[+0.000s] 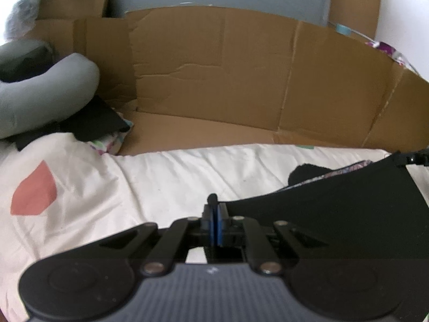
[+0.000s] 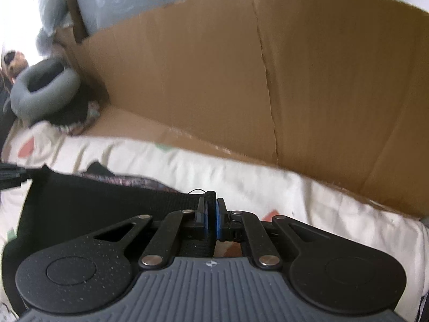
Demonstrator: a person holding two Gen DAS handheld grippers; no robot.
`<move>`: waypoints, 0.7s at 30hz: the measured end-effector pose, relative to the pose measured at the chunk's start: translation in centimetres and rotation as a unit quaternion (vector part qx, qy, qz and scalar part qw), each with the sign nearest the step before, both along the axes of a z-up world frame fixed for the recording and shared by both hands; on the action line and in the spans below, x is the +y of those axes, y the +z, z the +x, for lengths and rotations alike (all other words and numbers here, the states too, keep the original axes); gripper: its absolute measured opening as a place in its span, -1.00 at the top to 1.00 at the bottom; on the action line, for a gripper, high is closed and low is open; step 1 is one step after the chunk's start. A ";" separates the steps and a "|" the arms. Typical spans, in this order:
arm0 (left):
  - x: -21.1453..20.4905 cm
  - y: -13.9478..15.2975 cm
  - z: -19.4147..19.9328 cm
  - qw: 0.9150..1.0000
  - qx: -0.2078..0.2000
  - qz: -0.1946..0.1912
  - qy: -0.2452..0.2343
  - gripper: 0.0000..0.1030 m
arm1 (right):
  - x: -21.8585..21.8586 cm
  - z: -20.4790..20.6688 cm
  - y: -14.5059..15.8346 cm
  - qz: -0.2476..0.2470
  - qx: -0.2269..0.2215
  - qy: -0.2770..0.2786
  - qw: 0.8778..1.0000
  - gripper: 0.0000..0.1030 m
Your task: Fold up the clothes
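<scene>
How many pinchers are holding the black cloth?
2. The left gripper pinches one corner of the black cloth; the right gripper pinches another corner.

Soft daylight; blurred, fisheye-warped edges

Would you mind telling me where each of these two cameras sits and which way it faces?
Left wrist: on the left gripper, looking forward along its shut fingers over the black garment and white bedsheet to the cardboard wall; own linkage shows.
Right wrist: on the right gripper, same heading; the garment spreads leftward.
Shared: garment, sheet, cardboard, grey ring cushion.
</scene>
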State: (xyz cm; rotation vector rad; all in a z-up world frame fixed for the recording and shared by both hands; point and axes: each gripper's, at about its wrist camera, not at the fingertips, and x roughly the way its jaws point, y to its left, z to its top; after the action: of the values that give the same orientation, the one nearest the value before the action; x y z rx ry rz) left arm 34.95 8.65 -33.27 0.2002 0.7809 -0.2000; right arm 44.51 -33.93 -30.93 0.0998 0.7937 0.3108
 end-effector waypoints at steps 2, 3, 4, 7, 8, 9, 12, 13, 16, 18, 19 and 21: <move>0.2 -0.3 0.2 1.000 0.002 -0.001 0.006 0.94 | 0.1 0.5 0.1 0.007 -0.002 -0.001 1.000 0.93; 0.1 -0.6 0.4 1.000 0.004 0.000 0.007 0.94 | 0.2 0.7 -0.2 0.007 -0.002 -0.001 1.000 0.93; 0.1 -0.9 0.6 1.000 0.007 0.001 0.008 0.94 | 0.4 1.0 -0.6 0.008 -0.001 -0.001 1.000 0.93; -0.1 -2.0 1.1 1.000 0.019 0.007 0.008 0.93 | 0.5 1.8 -2.1 0.016 0.011 -0.007 1.000 0.93; -0.1 -2.4 1.3 1.000 0.025 0.010 0.008 0.92 | 0.6 1.9 -2.6 0.018 0.015 -0.008 1.000 0.93; -0.2 -2.7 1.4 0.999 0.029 0.013 0.008 0.90 | 0.8 2.1 -3.1 0.020 0.020 -0.008 1.000 0.93; -0.3 -3.0 1.2 0.999 0.030 0.018 0.008 0.83 | 1.4 2.1 -3.9 0.014 0.023 -0.008 1.000 0.92; -0.3 -3.1 1.2 0.999 0.032 0.017 0.008 0.79 | 1.5 2.0 -3.9 0.012 0.023 -0.009 1.000 0.89; -0.2 -3.2 1.2 0.999 0.037 0.015 0.008 0.18 | 1.8 1.9 -4.2 0.009 0.023 -0.011 1.000 0.70; -0.2 -3.2 1.2 0.999 0.041 0.013 0.008 0.04 | 1.6 1.8 -4.3 0.016 0.029 -0.012 0.999 0.24; -0.2 -3.3 1.2 0.999 0.042 0.012 0.008 0.05 | 1.5 1.8 -4.3 0.019 0.032 -0.012 0.999 0.14; -0.1 -3.4 1.1 0.999 0.046 0.010 0.008 0.05 | 1.3 1.7 -4.4 0.026 0.038 -0.013 0.999 0.14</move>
State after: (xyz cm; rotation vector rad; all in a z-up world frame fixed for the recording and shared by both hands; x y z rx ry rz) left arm 36.09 8.53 -36.62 0.2049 0.8756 -0.1883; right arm 46.23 -32.59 -35.35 0.1719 0.8588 0.3041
